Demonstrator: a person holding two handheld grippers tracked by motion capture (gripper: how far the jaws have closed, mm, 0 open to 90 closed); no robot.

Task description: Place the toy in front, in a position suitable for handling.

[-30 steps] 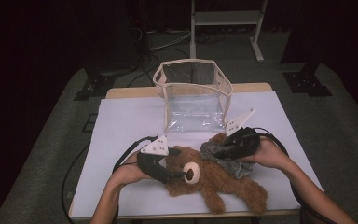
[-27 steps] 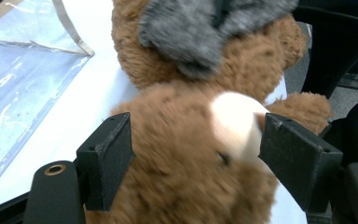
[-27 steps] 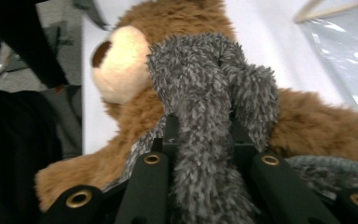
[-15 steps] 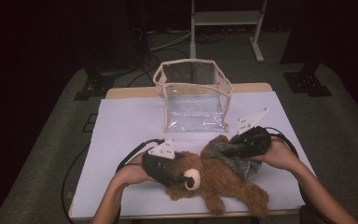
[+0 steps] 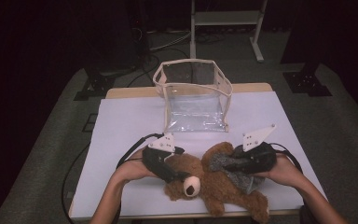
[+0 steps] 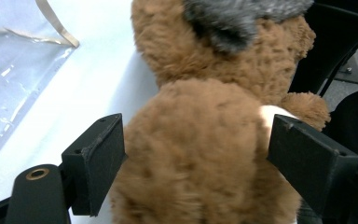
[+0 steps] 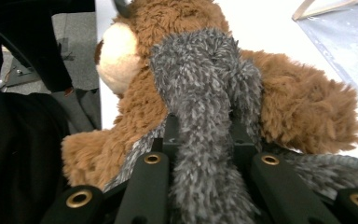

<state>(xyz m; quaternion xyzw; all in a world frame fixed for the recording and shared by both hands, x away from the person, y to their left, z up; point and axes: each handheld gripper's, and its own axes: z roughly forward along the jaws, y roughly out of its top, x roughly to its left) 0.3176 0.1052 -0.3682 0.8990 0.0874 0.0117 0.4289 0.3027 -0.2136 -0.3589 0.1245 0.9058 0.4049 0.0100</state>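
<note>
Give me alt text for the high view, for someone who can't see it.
A person's two hands hold black grippers over a brown teddy bear lying on a white table: the left gripper at its head, the right gripper on grey fuzzy fabric draped over it. A clear bag stands open behind them.

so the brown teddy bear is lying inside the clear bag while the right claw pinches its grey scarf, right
Not quite. The teddy bear lies on the white table, in front of the clear bag, not inside it, as the high view shows. The right claw does pinch the grey scarf.
</note>
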